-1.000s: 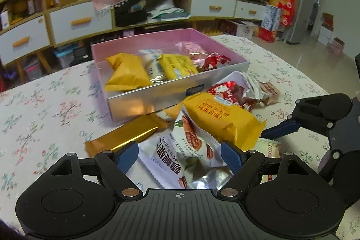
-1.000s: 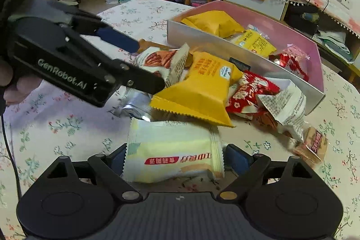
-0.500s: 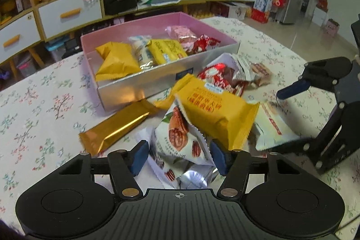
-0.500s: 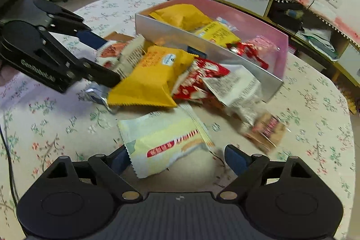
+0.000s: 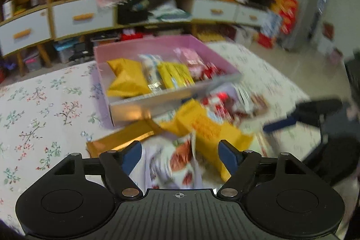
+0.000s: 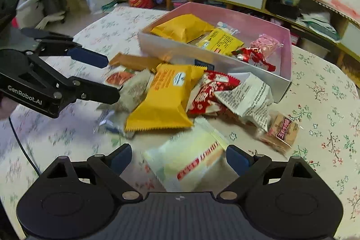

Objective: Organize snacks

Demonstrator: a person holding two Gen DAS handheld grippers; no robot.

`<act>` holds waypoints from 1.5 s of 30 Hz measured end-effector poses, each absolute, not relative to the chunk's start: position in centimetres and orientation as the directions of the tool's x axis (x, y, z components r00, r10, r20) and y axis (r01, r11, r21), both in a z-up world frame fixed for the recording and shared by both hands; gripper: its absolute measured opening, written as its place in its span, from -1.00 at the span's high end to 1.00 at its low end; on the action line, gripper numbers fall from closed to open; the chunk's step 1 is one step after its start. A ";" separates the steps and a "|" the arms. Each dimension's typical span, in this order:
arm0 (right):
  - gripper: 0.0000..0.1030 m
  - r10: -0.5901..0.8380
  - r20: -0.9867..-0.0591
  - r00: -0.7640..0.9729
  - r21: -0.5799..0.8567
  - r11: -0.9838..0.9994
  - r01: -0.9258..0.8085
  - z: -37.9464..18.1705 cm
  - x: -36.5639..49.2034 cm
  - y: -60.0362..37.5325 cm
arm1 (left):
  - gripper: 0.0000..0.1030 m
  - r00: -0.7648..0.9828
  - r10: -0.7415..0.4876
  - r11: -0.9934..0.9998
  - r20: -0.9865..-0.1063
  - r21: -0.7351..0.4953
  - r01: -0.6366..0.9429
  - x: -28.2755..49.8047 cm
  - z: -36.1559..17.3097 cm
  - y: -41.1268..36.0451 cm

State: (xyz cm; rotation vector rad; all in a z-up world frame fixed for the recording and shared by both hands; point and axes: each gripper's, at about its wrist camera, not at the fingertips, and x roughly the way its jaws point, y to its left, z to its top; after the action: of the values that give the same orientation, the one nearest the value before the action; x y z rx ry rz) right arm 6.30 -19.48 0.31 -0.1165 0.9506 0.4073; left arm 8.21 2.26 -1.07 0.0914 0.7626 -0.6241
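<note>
A pink box (image 5: 126,102) (image 6: 279,82) on the floral table holds several snack packs. More packs lie heaped in front of it. My left gripper (image 5: 180,155) is open around a white nut-print pack (image 5: 173,163); it also shows in the right wrist view (image 6: 108,80). A big yellow pack (image 6: 166,98) (image 5: 209,129) lies on the heap. My right gripper (image 6: 178,158) is open around a pale yellow-white pack (image 6: 191,161). From the left wrist view the right gripper (image 5: 281,123) is at right.
A gold bar pack (image 5: 121,138) lies by the box front. Red packs (image 6: 211,91), a white wrapper (image 6: 247,96) and a small brown pack (image 6: 283,129) lie right of the heap. Cabinets with drawers (image 5: 74,17) stand behind the table.
The left gripper's jaws widened a little around the nut-print pack and its view tilted up, blurred. The right gripper stayed open and moved in over the pale pack.
</note>
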 end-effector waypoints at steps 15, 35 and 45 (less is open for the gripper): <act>-0.18 0.171 -0.834 0.524 -0.010 0.946 -0.325 -1.0 6.5 -21.0 | -0.21 0.457 -0.357 0.802 -0.815 -0.016 0.598 8.3 -3.7 1.9; 0.58 0.219 -0.844 0.491 0.046 0.939 -0.340 -0.7 6.5 -20.0 | 0.02 0.502 -0.343 0.834 -0.794 -0.012 0.551 8.4 -4.5 0.0; 0.63 0.204 -0.834 0.513 0.021 0.940 -0.340 0.5 6.2 -20.0 | 0.05 0.528 -0.341 0.840 -0.778 0.000 0.542 7.8 -3.6 0.3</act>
State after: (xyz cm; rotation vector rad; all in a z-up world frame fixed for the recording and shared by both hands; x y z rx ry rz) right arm 6.23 -19.97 0.50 -0.1520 0.9802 0.3281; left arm 7.79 0.27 -3.56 0.2552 0.8667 -0.5342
